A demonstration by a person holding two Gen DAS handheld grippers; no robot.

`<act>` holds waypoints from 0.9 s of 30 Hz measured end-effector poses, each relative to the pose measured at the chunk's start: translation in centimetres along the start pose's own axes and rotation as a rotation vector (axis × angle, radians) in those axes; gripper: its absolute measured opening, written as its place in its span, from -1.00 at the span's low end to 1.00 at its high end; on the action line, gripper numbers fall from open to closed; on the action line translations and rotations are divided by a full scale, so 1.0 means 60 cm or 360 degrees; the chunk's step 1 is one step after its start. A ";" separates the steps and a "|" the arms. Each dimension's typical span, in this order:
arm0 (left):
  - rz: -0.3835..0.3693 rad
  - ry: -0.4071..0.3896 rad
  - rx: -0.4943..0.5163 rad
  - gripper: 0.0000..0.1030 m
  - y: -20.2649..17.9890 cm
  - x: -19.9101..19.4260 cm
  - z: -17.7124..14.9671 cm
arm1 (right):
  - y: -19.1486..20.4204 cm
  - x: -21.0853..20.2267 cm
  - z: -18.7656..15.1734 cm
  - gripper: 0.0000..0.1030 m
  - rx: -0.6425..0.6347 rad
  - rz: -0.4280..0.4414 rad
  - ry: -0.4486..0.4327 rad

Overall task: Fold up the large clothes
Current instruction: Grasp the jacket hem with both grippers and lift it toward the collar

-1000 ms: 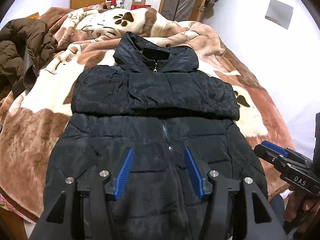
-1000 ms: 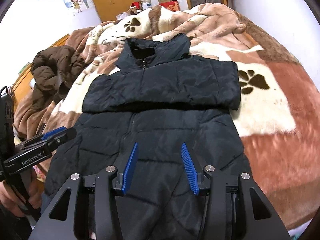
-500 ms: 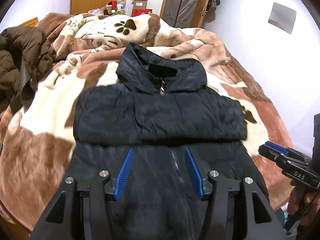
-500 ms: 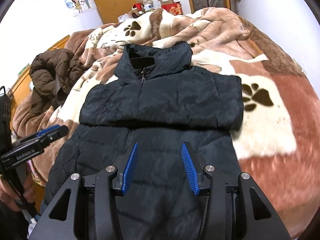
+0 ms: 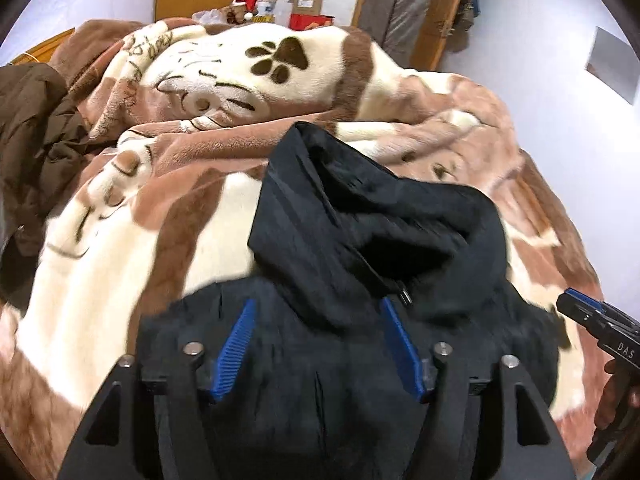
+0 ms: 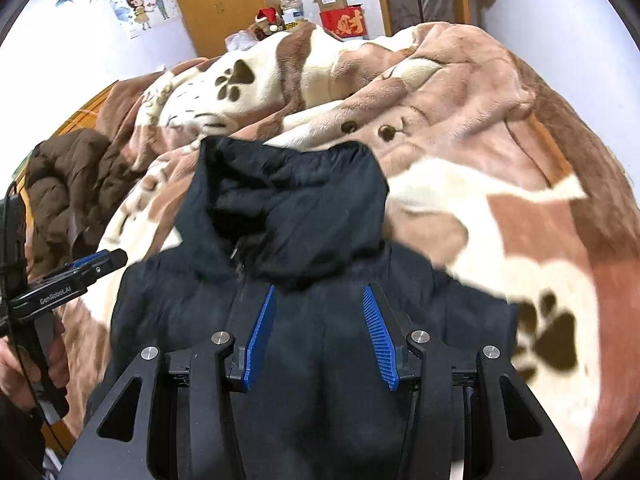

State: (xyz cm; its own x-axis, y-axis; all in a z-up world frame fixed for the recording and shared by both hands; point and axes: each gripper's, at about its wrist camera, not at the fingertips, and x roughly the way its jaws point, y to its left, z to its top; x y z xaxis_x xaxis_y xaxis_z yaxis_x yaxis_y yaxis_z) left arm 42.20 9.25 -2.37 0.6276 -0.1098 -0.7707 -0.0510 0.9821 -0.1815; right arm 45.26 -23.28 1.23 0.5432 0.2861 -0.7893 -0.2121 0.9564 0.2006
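The black puffer jacket [image 5: 340, 344] lies on the bed's paw-print blanket [image 5: 120, 272], collar far, beneath both tools. The left tool [image 5: 320, 348] is opening with nothing clamped, and the right tool [image 6: 320, 334] stands apart, empty. Soft, bulky and probably slippery, the jacket is best pinched at its shoulder seams.

Black puffer jacket [image 5: 360, 240] flat on bed

Both claws have advanced over the black jacket [image 5: 360, 240] toward its collar; the left claw [image 5: 320, 344] is opening.
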 end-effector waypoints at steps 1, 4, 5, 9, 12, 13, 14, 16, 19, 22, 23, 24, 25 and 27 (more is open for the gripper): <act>0.0010 0.0002 -0.0002 0.35 0.004 0.019 0.014 | -0.006 0.022 0.015 -0.10 -0.0003 -0.0017 0.0010; 0.0070 0.0011 0.0004 0.35 0.012 0.075 0.049 | -0.024 0.074 0.051 -0.10 -0.0027 -0.0072 0.0032; 0.0084 0.0013 -0.0001 0.35 0.016 0.093 0.059 | -0.030 0.090 0.063 -0.09 -0.0030 -0.0082 0.0030; 0.0122 0.0017 -0.0020 0.35 0.025 0.156 0.097 | -0.054 0.144 0.114 -0.09 0.0011 -0.0079 0.0017; 0.0125 0.0005 -0.0038 0.35 0.026 0.192 0.120 | -0.059 0.188 0.139 -0.09 0.0016 -0.0082 0.0062; 0.0119 0.0011 -0.0044 0.35 0.026 0.202 0.125 | -0.060 0.206 0.145 -0.09 0.0005 -0.0097 0.0092; 0.0109 0.0012 -0.0050 0.35 0.026 0.213 0.128 | -0.061 0.223 0.149 -0.09 -0.0002 -0.0121 0.0123; 0.0079 0.0017 -0.0052 -0.18 0.024 0.225 0.129 | -0.067 0.249 0.154 -0.09 0.0019 -0.0137 0.0197; 0.0027 0.0022 -0.0031 -0.90 0.021 0.219 0.118 | -0.063 0.241 0.151 -0.81 0.0039 -0.0076 0.0191; -0.0023 -0.0106 -0.0019 -0.98 0.024 0.160 0.098 | -0.038 0.176 0.142 -0.86 -0.0037 -0.0024 0.0029; -0.0050 -0.0145 -0.0033 -0.98 0.027 0.138 0.091 | -0.033 0.152 0.138 -0.86 -0.0032 -0.0001 -0.0014; -0.0082 -0.0180 -0.0046 -0.98 0.029 0.109 0.080 | -0.024 0.116 0.129 -0.86 -0.0042 0.0026 -0.0071; -0.0092 -0.0207 -0.0050 -0.98 0.030 0.086 0.072 | -0.017 0.095 0.122 -0.86 -0.0052 0.0042 -0.0103; -0.0126 -0.0260 -0.0068 -0.98 0.036 0.034 0.047 | 0.000 0.045 0.098 -0.86 -0.0073 0.0094 -0.0162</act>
State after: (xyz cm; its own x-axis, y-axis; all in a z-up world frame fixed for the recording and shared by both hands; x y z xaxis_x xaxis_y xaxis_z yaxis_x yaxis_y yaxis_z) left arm 45.60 11.56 -2.61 0.7486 -0.1569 -0.6442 -0.0271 0.9635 -0.2663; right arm 51.49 -22.18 2.50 0.6076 0.3486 -0.7136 -0.2821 0.9347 0.2164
